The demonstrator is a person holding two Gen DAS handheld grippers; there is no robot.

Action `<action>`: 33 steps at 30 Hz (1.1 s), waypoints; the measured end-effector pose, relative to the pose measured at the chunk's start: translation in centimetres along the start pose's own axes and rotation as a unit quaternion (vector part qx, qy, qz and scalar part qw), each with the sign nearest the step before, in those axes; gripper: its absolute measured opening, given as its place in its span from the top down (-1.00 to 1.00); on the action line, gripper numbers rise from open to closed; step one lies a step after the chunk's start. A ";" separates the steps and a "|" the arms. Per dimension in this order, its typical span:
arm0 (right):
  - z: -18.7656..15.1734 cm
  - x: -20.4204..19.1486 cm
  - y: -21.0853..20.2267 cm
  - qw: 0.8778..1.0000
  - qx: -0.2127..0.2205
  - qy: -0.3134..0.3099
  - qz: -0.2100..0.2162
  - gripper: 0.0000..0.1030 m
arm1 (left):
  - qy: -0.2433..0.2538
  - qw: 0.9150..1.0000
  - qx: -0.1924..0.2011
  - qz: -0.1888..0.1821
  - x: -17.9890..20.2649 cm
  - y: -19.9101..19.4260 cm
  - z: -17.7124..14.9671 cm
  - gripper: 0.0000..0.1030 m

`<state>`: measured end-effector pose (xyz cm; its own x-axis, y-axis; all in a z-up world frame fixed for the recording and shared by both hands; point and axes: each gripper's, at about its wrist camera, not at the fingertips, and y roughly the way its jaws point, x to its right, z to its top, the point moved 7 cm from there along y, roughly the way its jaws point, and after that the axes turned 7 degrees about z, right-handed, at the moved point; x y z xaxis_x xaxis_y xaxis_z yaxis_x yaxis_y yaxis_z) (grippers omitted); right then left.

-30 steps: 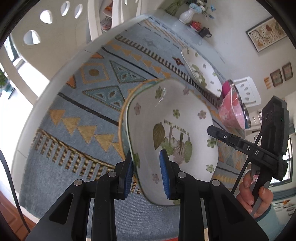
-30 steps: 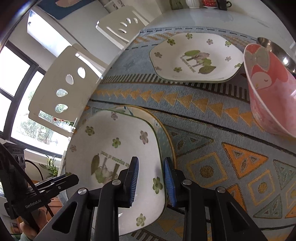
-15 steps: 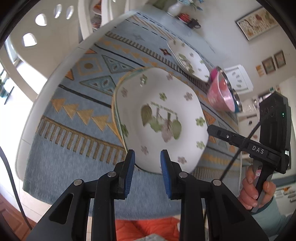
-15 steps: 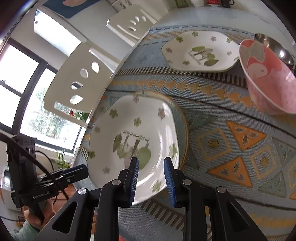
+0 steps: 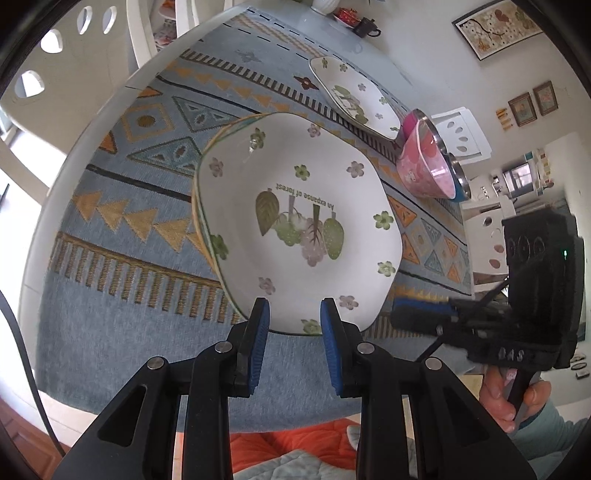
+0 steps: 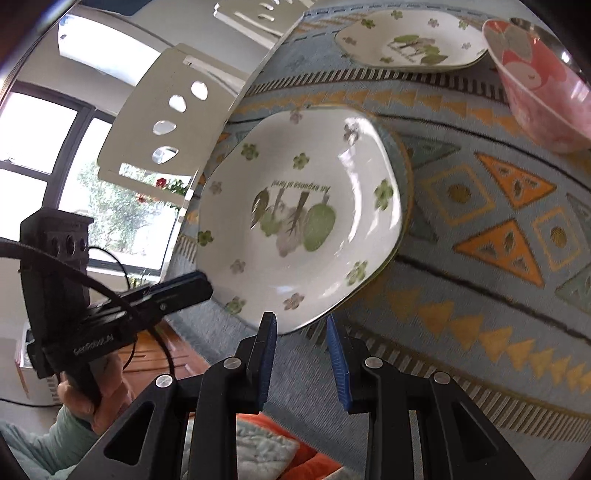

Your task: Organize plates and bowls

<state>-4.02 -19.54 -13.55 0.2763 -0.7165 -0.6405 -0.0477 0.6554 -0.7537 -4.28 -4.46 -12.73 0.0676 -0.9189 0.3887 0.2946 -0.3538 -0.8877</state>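
Note:
A white flower-patterned plate (image 5: 295,221) lies on top of another plate whose yellow-green rim (image 5: 207,155) shows at its left; it also shows in the right wrist view (image 6: 303,218). My left gripper (image 5: 293,314) is open and empty just in front of the plate's near edge. My right gripper (image 6: 301,325) is open and empty at the same plate's near edge. A second flowered plate (image 5: 354,96) lies farther back. A pink bowl (image 5: 424,162) sits nested in a metal bowl (image 5: 454,166) to the right.
The patterned blue cloth (image 5: 129,206) covers the round table. White chairs (image 6: 166,110) stand around it. A vase and small dark pot (image 5: 364,26) stand at the far edge. The other hand-held gripper (image 5: 498,332) shows at the right.
Both grippers have pulled back from the plate and their jaws have opened wider. The stacked plate now lies free on the table, where before the fingers stood over its rim.

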 end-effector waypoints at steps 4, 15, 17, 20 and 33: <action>-1.3 -1.3 1.6 0.998 -0.053 0.003 0.027 0.46 | -0.003 1.000 0.018 0.012 -1.0 -1.0 1.1 0.50; 0.4 -3.2 6.3 0.989 -0.117 0.052 0.072 0.45 | -0.014 0.999 0.035 0.019 -3.1 -1.2 4.0 0.50; 0.8 -3.1 6.4 0.988 -0.120 0.064 0.078 0.45 | -0.013 0.999 0.031 0.020 -3.5 -1.1 4.1 0.50; 1.0 -3.0 6.4 0.984 -0.129 0.083 0.095 0.46 | -0.016 0.999 0.025 0.017 -4.1 -0.8 4.3 0.50; 0.9 -2.1 5.0 0.981 -0.136 0.093 0.106 0.46 | 0.006 1.000 0.018 -0.001 -3.8 0.0 7.9 0.50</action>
<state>-4.02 -14.53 -15.80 0.0547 -0.6187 -0.7837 -0.3474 0.7241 -0.5959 3.02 0.39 -12.21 0.0551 -0.9202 0.3876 0.3288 -0.3499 -0.8772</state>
